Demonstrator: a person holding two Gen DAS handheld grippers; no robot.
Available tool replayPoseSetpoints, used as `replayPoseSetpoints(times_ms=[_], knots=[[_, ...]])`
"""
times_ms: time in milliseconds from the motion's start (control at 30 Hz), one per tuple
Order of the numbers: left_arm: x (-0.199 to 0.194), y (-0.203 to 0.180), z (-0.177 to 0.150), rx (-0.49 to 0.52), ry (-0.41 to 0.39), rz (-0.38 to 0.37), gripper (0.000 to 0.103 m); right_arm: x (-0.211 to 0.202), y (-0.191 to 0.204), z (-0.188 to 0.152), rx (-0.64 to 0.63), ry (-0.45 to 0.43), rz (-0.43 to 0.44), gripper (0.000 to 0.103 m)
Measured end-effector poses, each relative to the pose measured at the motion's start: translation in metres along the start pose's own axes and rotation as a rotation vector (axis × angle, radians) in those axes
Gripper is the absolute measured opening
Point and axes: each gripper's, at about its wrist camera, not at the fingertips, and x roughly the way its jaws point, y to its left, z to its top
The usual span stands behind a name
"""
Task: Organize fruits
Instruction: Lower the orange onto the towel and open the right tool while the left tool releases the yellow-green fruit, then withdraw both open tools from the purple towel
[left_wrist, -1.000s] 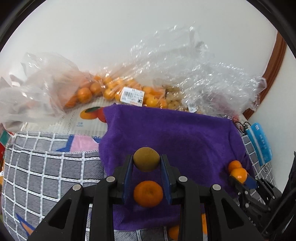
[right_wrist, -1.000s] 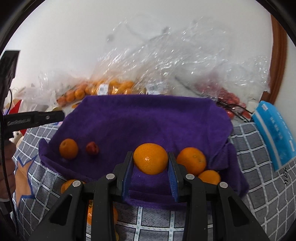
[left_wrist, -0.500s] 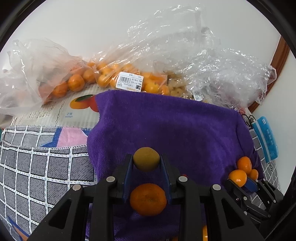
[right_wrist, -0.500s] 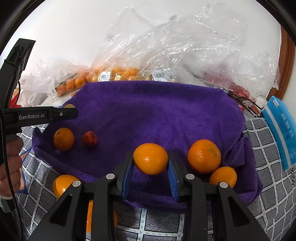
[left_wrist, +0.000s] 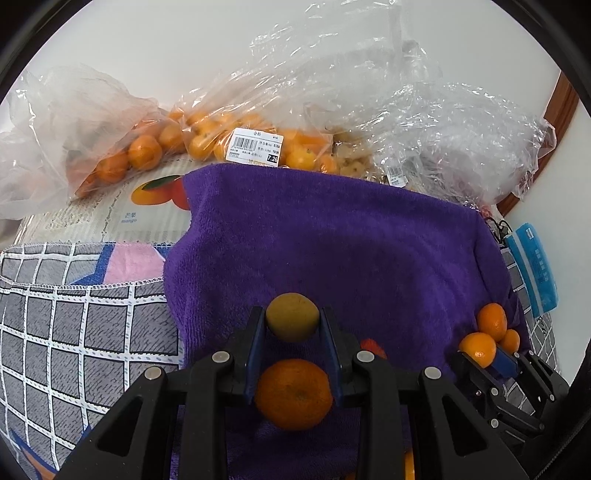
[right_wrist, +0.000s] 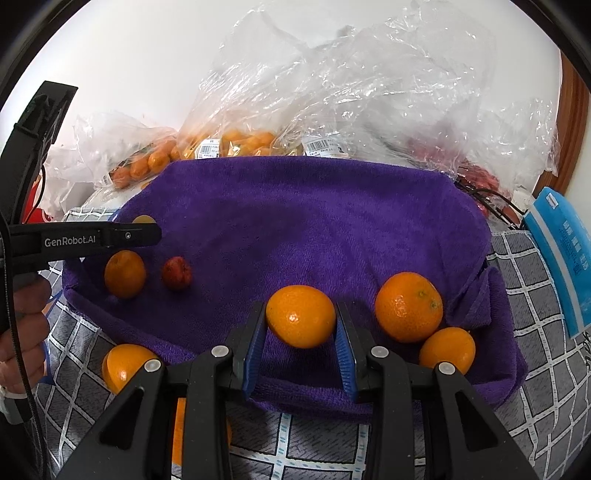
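Left gripper (left_wrist: 292, 325) has dropped closer over the purple towel (left_wrist: 332, 240), jaws clamped on a yellowish fruit (left_wrist: 291, 316); right gripper (right_wrist: 300, 325), barely moved, clamps an orange (right_wrist: 300, 315) — both look ready for placing.

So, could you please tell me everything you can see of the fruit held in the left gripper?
The yellow-brown fruit is small and round, with dull olive-tan skin, darker and duller than the oranges around it. It is pinched on both sides between the blue pads of the left gripper, above the purple towel; whether it touches the cloth cannot be told. An orange lies on the towel just nearer the camera. From the right wrist view only its top peeks over the gripper finger.
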Motion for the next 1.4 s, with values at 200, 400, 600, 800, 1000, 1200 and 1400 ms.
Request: replayPoseSetpoints(times_ms=[200,400,600,800,1000,1200,1400], knots=[[0.001,-0.002,0.0,0.014,0.009,-0.005,0.028,-0.006,0.002,-0.001,-0.03,-0.006,-0.01,0.049],[-0.007,0.0,0.002,-0.009,0.005,-0.03,0.034,-0.019,0.006,0.0,-0.037,-0.022,-0.018,0.05],[-0.029,-0.002,0.002,-0.005,-0.029,-0.045,0.035,-0.038,0.005,-0.003,-0.007,-0.045,-0.028,0.051],[-0.049,-0.001,-0.005,0.003,-0.046,-0.066,0.035,-0.052,0.013,-0.015,-0.009,-0.028,-0.036,0.051],[-0.065,0.006,-0.017,-0.007,-0.054,-0.087,0.035,-0.062,0.022,-0.027,0.014,-0.015,-0.027,0.051],[-0.073,0.016,-0.027,-0.021,-0.049,-0.086,0.035,-0.065,0.029,-0.039,0.034,0.005,-0.023,0.051],[-0.08,0.027,-0.036,-0.044,-0.047,-0.088,0.035,-0.071,0.031,-0.049,0.044,0.015,-0.035,0.051]])
